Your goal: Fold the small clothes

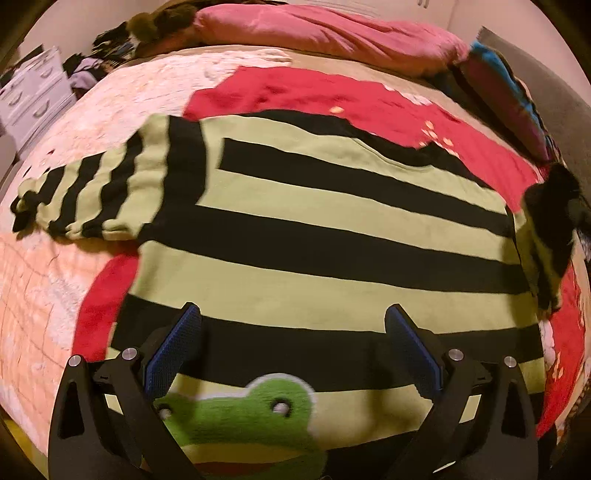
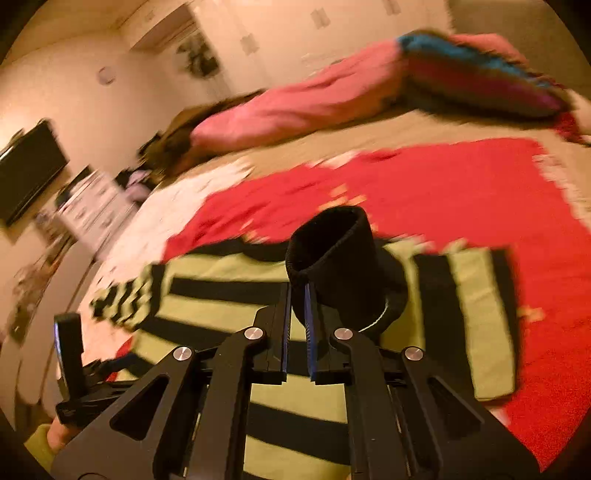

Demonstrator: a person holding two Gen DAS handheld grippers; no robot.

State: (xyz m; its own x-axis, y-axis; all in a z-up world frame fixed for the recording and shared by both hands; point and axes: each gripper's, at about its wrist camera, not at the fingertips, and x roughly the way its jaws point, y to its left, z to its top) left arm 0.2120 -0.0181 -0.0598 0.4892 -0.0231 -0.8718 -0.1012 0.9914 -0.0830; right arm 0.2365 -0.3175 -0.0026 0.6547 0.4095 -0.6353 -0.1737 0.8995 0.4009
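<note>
A green-and-black striped sweater (image 1: 314,206) with a frog face (image 1: 243,421) lies flat on the bed. Its left sleeve (image 1: 96,192) is spread out to the side. My left gripper (image 1: 293,317) hangs open above the sweater's lower stripes, with nothing between its blue pads (image 1: 173,350). In the right wrist view my right gripper (image 2: 297,291) is shut on the black cuff (image 2: 328,251) of the other sleeve, lifted over the sweater's body (image 2: 207,310). In the left wrist view that raised sleeve (image 1: 546,236) hangs at the right edge.
A red blanket (image 1: 332,96) lies under the sweater on a pale quilt (image 1: 110,110). A pink duvet (image 1: 314,33) and a striped cushion (image 1: 517,96) lie at the head of the bed. White drawers (image 1: 33,96) and a wall screen (image 2: 26,173) are off to the left.
</note>
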